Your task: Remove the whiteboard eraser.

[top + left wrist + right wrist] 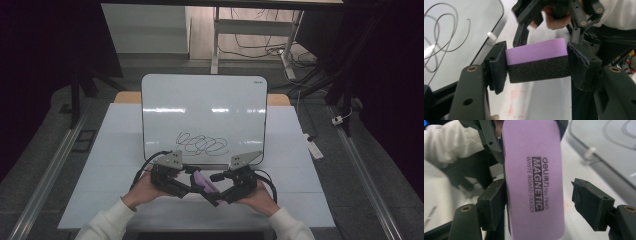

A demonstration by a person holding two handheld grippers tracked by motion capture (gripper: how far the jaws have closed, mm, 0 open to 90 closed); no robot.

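Observation:
A purple whiteboard eraser (204,181) with a black felt underside is clamped end to end by my left gripper (197,181), just in front of the whiteboard (204,115). In the left gripper view both pads press on the eraser (537,60). My right gripper (215,187) stands open around the same eraser. In the right gripper view the printed purple face (534,180) lies against the left pad, and the right pad (591,205) stands clear of it. A black scribble (202,144) runs across the lower part of the board.
The board leans upright at the middle of the white table (125,165). Metal rails run along the floor on both sides. Desk legs and cables stand beyond the table's far edge.

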